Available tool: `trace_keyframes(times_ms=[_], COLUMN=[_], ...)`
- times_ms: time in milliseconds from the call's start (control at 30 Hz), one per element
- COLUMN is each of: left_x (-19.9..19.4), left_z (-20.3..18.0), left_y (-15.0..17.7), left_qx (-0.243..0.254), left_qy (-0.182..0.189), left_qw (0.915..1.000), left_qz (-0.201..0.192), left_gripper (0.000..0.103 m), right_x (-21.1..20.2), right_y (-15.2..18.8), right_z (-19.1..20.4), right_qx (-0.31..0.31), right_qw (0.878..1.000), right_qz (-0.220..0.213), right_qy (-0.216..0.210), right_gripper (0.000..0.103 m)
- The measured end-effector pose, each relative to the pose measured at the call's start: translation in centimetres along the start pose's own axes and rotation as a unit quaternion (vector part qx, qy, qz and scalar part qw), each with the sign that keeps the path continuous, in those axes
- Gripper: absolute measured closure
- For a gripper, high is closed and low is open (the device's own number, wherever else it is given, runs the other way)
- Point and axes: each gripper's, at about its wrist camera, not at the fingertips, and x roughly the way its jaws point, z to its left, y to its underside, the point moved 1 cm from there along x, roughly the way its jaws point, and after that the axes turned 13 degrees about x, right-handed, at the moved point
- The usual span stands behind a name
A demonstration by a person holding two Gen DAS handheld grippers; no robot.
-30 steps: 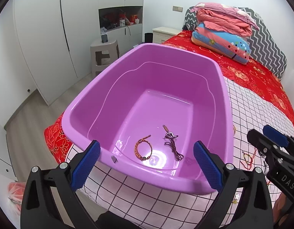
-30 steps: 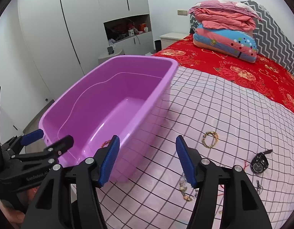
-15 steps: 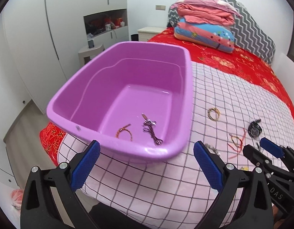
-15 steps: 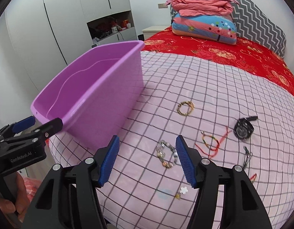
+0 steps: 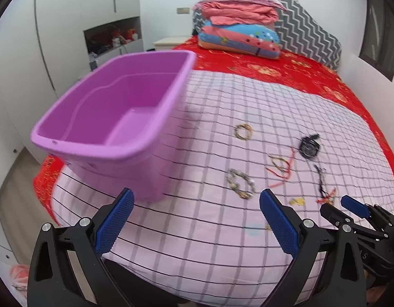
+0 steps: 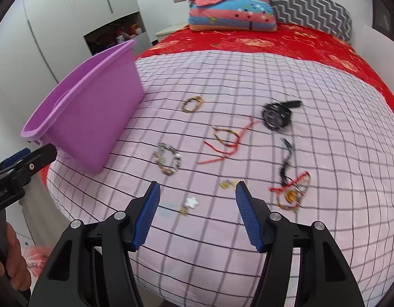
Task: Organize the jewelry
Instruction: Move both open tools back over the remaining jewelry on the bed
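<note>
A purple plastic tub (image 5: 115,128) (image 6: 89,117) sits at the left of a pink checked cloth (image 6: 222,81) on the bed. Loose jewelry lies on the cloth to its right: a gold bracelet (image 6: 192,103), a silver beaded bracelet (image 6: 167,159) (image 5: 240,183), a red and yellow cord bracelet (image 6: 226,140), a black watch (image 6: 276,115) (image 5: 309,146), a black cord (image 6: 286,160), a red cord with an orange bead (image 6: 290,192), and small charms (image 6: 190,203). My left gripper (image 5: 195,220) is open and empty. My right gripper (image 6: 197,213) is open and empty above the charms.
Folded quilts (image 5: 238,33) and a grey zigzag pillow (image 5: 307,33) lie at the head of the red bedspread (image 5: 286,71). White wardrobes (image 5: 69,25) stand to the left. The cloth's front edge drops off just before both grippers.
Both grippers have swung right and back from the tub. The tub has slid to the left of both views and the loose jewelry on the cloth has come into view.
</note>
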Motion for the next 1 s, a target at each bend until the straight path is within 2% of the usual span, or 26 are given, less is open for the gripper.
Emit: trace_keyframes(times_ms=[300,500,767,1000], left_x=[2.0,4.1,7.2,10.6], left_z=[-5.7,-7.8,-9.8,-10.9], left_y=[1.7,2.8,3.9,4.7], left_qx=[0.041,0.040,0.040,0.036], left_qy=[0.018,0.027,0.037,0.045], left_qw=[0.9989,0.9985,0.9976,0.9955], left_qz=[0.012,0.026,0.042,0.076], left_gripper=[0.006,0.006,0.006,0.006], right_x=[-0.8,0.1,2.4,5.0], right_y=[1.9,2.5,2.1,1.3], right_z=[-6.9,-10.1,-12.3,-13.1], right_qx=[0.039,0.060,0.068,0.067], right_qw=[0.998,0.997,0.996,0.996], right_qz=[-0.002,0.003,0.011,0.023], right_qy=[0.042,0.057,0.062,0.054], right_gripper=[0.044,0.044,0.044,0.044])
